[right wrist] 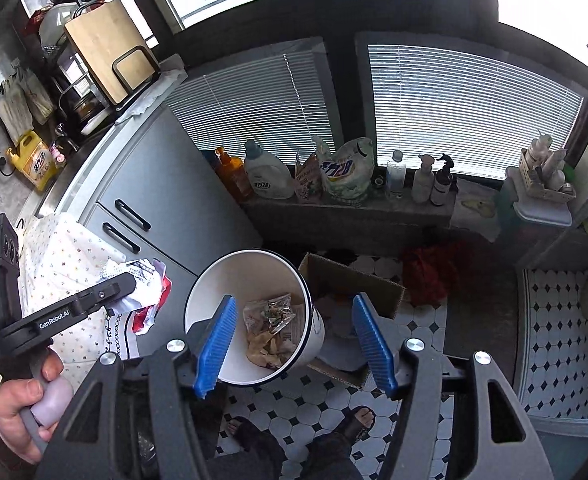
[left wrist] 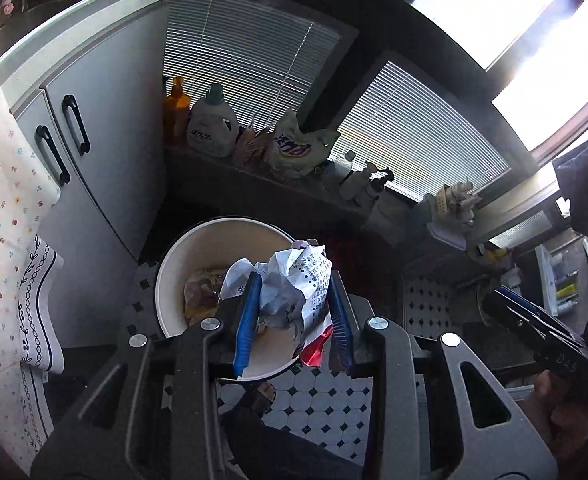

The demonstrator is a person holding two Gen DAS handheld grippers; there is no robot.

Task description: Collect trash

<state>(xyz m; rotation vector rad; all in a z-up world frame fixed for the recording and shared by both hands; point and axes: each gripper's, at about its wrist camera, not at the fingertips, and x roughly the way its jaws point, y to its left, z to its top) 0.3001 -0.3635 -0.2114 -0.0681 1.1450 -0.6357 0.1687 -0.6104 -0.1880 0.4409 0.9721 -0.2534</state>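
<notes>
The step in hand looks like the drop: the left gripper point(left wrist: 294, 312) carries a crumpled wad of printed paper point(left wrist: 294, 288) toward the white bin point(left wrist: 174, 268), which stands on the tiled floor point(left wrist: 317, 400) in the lower middle of both views. Its blue ribbed fingers point(left wrist: 248, 320) are drawn narrow and press on the wad from both sides; a glossy red scrap hangs from its lower edge. In the right wrist view the same wad sits at centre left, well short of the bin's mouth, so the next move probably calls for carrying it over the rim before letting go.

The right gripper point(right wrist: 294, 344) holds nothing; its fingers stand wide apart, framing the bin from above.

The bin is a smooth, round, cream-white tub with a thin dark rim, already holding crinkled foil wrappers and what may be yellowish peelings, though the view is too small to be sure. Beside it lies an open cardboard box point(right wrist: 357, 284), matte brown.
</notes>
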